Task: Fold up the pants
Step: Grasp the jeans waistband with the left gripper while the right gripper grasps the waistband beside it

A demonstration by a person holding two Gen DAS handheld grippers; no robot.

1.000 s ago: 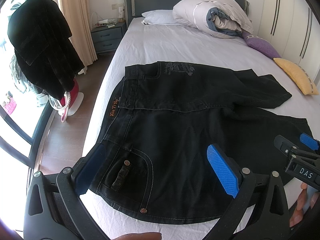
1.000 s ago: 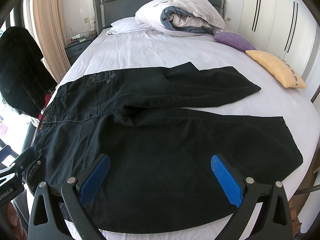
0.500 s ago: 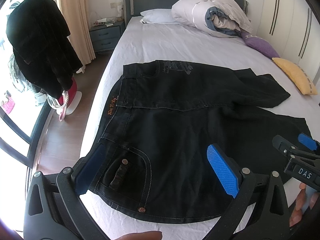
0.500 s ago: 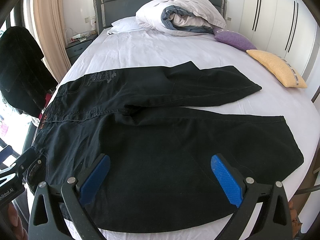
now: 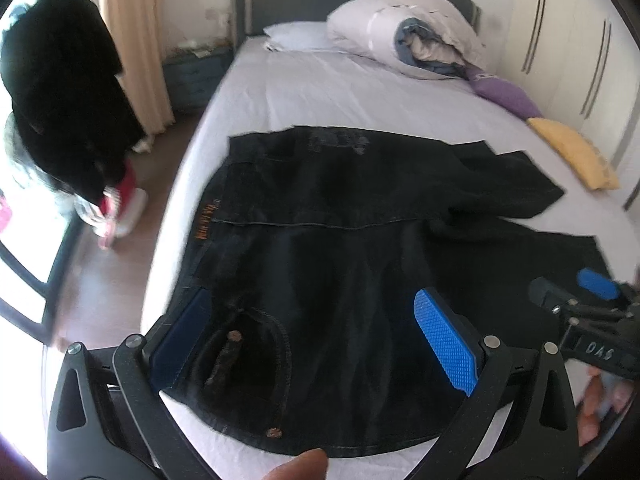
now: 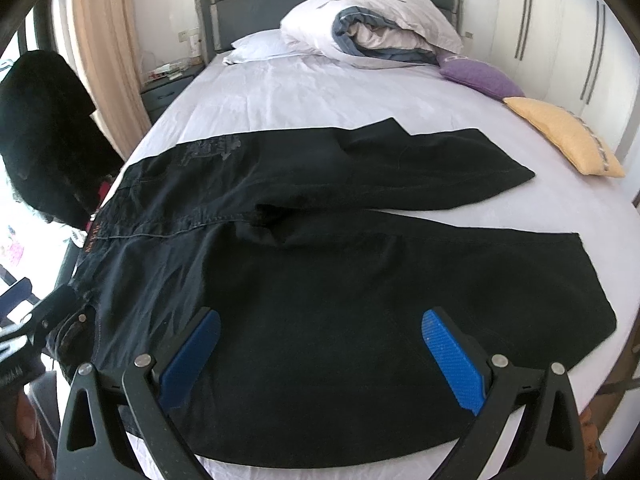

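Pants (image 6: 320, 280) lie flat across the bed (image 6: 320, 92), long axis left-right: waistband at the left edge, leg hems to the right. Left gripper (image 5: 316, 340), jaws spread and empty, hangs over the near waistband pocket corner. Right gripper (image 6: 320, 356), also spread and empty, sits over the near leg's thigh, so left is nearer the waist, right nearer the hems.

black pants (image 6: 320, 280) | unfolded, flat | legs spread apart | across white bed

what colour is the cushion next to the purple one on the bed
Yellow cushion, with a patterned strip near one end; clearest in the right wrist view.
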